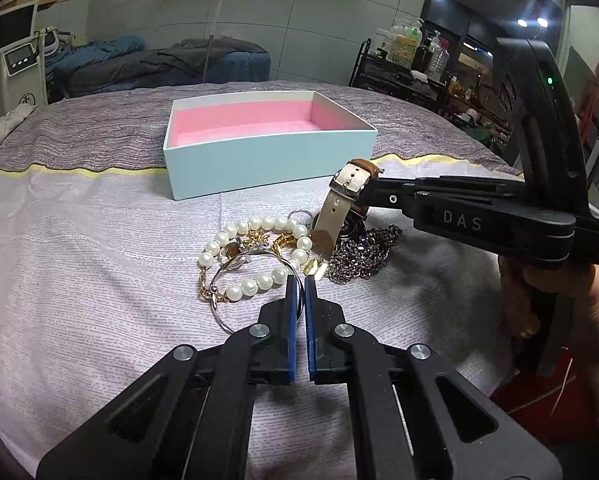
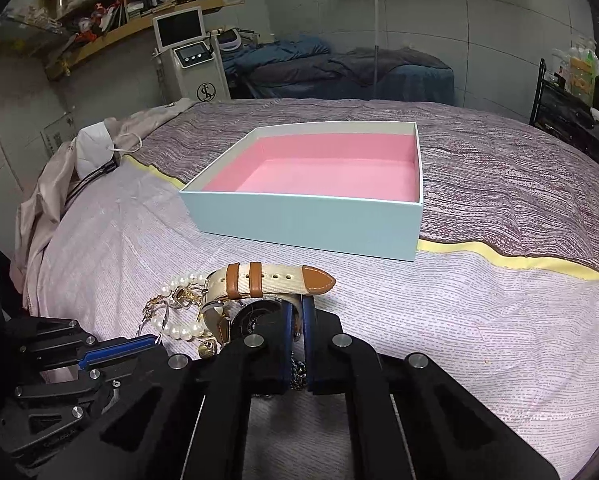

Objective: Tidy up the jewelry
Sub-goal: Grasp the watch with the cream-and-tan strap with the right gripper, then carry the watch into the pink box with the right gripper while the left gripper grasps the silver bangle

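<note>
"DAS" on right gripper (image 1: 363, 194), seemingly gripping watch (image 1: 341, 200)

I count one box (image 1: 259, 176), one watch (image 1: 341, 204), one pearl bracelet (image 1: 255, 254), one dark chain (image 1: 363, 254) and two grippers (image 1: 299, 284) (image 2: 298, 316).

Black left gripper (image 1: 299, 284), blue pads (image 1: 291, 320); right gripper (image 1: 365, 190) marked "DAS".

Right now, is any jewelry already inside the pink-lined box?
No. The box shows only bare pink lining, while the watch and pearl bracelet remain outside it on the bedspread.
</note>
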Tool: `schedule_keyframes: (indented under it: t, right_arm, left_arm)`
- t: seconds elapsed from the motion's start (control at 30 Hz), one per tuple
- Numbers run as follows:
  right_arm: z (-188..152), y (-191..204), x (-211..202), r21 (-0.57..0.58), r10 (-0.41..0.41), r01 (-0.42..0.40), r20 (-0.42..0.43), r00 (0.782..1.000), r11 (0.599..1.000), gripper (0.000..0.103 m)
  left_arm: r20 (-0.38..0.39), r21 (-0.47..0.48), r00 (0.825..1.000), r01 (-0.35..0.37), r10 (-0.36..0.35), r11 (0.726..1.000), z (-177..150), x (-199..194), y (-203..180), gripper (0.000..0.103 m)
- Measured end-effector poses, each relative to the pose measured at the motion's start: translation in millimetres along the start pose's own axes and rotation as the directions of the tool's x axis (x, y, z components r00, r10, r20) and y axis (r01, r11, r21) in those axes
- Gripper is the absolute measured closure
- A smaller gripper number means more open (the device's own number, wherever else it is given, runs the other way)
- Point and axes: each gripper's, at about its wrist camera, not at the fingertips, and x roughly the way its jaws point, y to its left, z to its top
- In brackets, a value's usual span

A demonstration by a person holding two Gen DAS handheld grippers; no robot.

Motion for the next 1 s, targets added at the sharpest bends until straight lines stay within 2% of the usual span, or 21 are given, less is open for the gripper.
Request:
schedule_keyframes:
  t: [0.13,0.33,0.6,0.77,0.9,0.97,1.0]
  right_arm:
    - [5,-4,-8,0.018,0.015,-0.016,0.021,1.0,1.0,0.099]
    - [17,-4,-26,0.011,0.016,-0.017,0.074,0.997,1.0,0.099]
    - [33,-8,-39,0.014,-0.003,0.001,0.124,0.992,1.0,0.099]
    - [45,-9,-44,0.017,-0.002,-0.001,0.154,0.988,1.0,0.099]
    - [47,-7,-46,0.015,-0.016,0.013,0.162,0.987,1.0,0.099]
    - [44,-9,-44,0.026,-0.013,0.009,0.154,0.988,1.0,0.099]
    - [42,-9,-43,0.029,-0.014,0.01,0.148,0.989,1.0,0.099]
  left_arm:
    - [0.013,-0.044,0.999,0.04,-0.039,0.998,6,-10,10,0.1]
    - [0.037,-0.046,0.998,0.056,-0.055,0.997,15,-16,17,0.1]
    - [0.075,-0.031,0.996,0.05,-0.048,0.998,25,-29,21,0.101]
    - [0.119,-0.007,0.992,0.042,-0.041,0.999,47,-37,26,0.102]
    - [0.064,0.037,0.995,0.079,-0.081,0.996,51,-35,22,0.101]
    - [0.031,0.068,0.998,0.051,-0.053,0.996,39,-30,15,0.094]
    - [0.011,0.081,1.0,0.026,-0.027,0.996,33,-26,11,0.073]
